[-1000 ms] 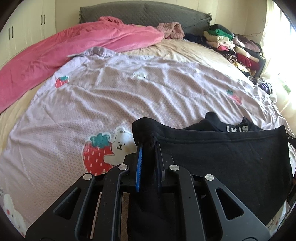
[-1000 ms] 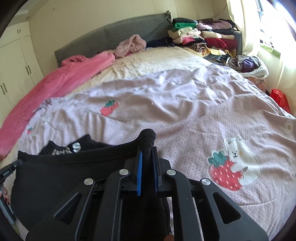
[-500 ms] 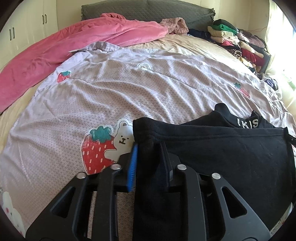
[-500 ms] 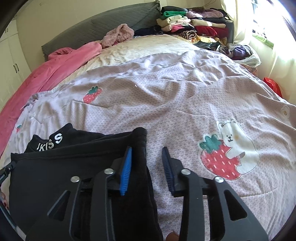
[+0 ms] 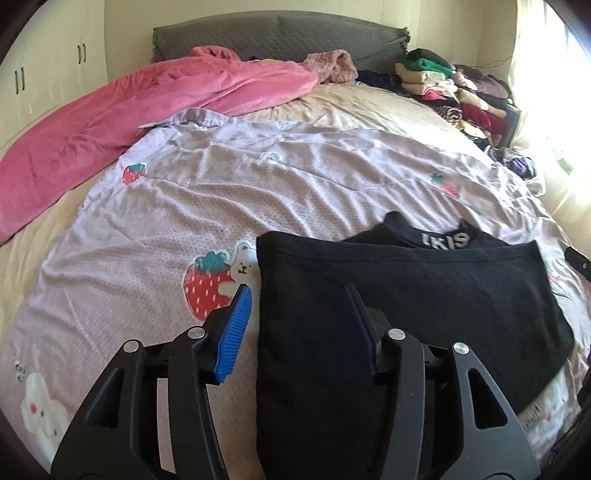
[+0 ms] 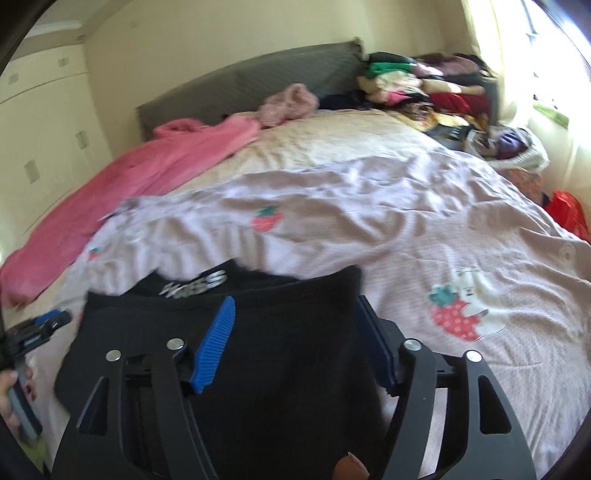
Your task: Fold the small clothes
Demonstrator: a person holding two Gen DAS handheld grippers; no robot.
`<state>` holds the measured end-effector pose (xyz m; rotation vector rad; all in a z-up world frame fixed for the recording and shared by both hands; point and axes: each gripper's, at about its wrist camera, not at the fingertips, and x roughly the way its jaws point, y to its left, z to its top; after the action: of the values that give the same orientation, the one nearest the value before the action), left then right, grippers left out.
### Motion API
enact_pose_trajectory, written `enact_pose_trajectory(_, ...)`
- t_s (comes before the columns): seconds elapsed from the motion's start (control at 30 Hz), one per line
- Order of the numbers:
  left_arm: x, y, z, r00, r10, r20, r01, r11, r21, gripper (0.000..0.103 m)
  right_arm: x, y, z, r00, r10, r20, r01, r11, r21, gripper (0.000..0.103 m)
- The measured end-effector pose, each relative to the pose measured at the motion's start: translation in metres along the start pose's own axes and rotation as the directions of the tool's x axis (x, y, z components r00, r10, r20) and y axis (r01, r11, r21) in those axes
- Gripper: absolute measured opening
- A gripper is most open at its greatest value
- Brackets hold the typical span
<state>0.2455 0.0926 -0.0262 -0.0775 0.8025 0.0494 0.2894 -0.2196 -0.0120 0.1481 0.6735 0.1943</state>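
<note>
A black garment [image 5: 424, 291] with white lettering on its waistband [image 5: 445, 240] lies folded flat on the lilac strawberry-print quilt [image 5: 258, 192]. My left gripper [image 5: 295, 299] is open, its jaws astride the garment's left edge, holding nothing. In the right wrist view the same garment [image 6: 288, 332] lies under my right gripper [image 6: 295, 306], which is open over the garment's right corner. The left gripper shows at the far left of the right wrist view [image 6: 40, 325].
A pink blanket [image 5: 129, 122] lies along the bed's left side. A grey headboard [image 5: 280, 35] is at the back. Stacked folded clothes [image 5: 454, 92] sit at the far right. A red bag [image 6: 567, 214] is beside the bed.
Both grippers were shut on the garment's top corners a second ago. They have opened wide and let it go; the garment now lies flat on the quilt.
</note>
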Motion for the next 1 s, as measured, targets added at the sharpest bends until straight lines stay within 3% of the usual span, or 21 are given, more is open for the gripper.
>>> enact_pose_trajectory(0.07, -0.009, -0.004, -0.007, 1.000, -0.018, -0.002, 0.018, 1.000, 0.007, 0.046, -0.008, 0.017, -0.005, 0.999, 0.043, -0.002, -0.043, 0.999, -0.025, 0.070)
enact_pose_trajectory(0.13, -0.012, -0.010, -0.016, 0.999, -0.032, -0.022, 0.032, 0.999, 0.024, 0.047, -0.013, 0.037, -0.014, 0.996, 0.089, -0.016, -0.090, 0.995, -0.051, 0.077)
enact_pose_trajectory(0.23, -0.009, -0.017, -0.028, 0.998, -0.025, -0.049, 0.027, 0.998, 0.051, 0.047, -0.012, 0.061, -0.033, 0.989, 0.133, -0.064, -0.137, 0.989, -0.057, 0.078)
enact_pose_trajectory(0.47, 0.002, -0.023, -0.051, 0.993, -0.017, -0.116, 0.026, 0.997, 0.072, 0.052, 0.014, 0.085, -0.069, 0.971, 0.106, -0.216, -0.121, 0.991, -0.058, 0.078)
enact_pose_trajectory(0.7, 0.005, -0.023, -0.057, 0.991, -0.016, -0.131, 0.024, 0.998, 0.060, 0.053, 0.024, 0.091, -0.084, 0.969, 0.069, -0.235, -0.093, 0.991, -0.095, 0.078)
enact_pose_trajectory(1.0, -0.010, -0.022, -0.052, 0.993, -0.028, -0.115, 0.035, 0.998, 0.054, 0.058, 0.000, 0.108, -0.079, 0.971, 0.124, -0.204, -0.145, 0.985, -0.092, 0.080)
